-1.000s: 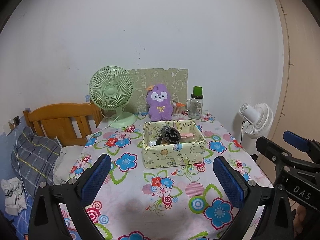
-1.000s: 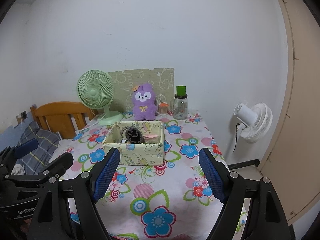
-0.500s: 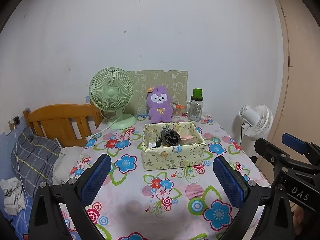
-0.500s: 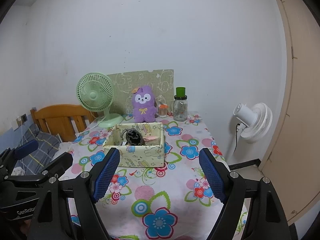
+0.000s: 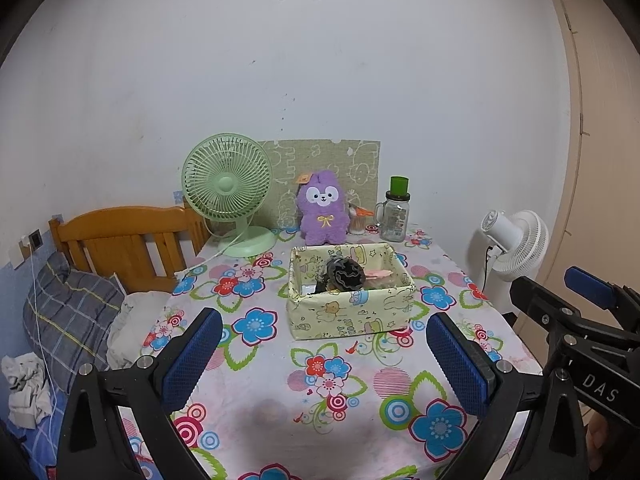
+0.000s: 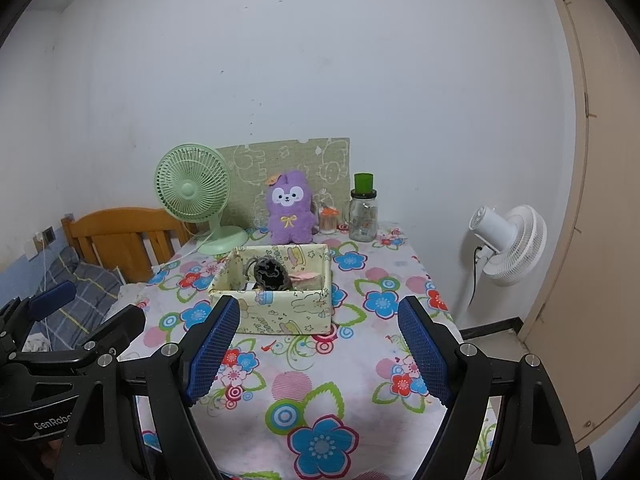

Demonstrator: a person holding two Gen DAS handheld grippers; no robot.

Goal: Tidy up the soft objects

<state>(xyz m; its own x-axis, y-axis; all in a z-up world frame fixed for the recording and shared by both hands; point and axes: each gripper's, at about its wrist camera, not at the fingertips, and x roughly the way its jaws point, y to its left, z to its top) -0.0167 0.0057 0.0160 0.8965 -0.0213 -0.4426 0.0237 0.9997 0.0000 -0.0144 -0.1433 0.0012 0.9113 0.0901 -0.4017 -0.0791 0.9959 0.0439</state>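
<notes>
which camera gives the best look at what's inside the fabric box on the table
The left wrist view: it looks down into the fabric box, showing the dark scrunchie and a pink item. In the right wrist view, the right gripper's finger overlaps the box's front corner.

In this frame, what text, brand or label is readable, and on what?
"DAS": white letters on the right gripper body, left wrist view.
"GenRobo", cut off: on the left gripper body, right wrist view.
Glass jar: printed label too small to read.

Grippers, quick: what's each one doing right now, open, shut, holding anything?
Left gripper: open, nothing between its blue pads.
Right gripper: open, nothing between its blue pads.
</notes>
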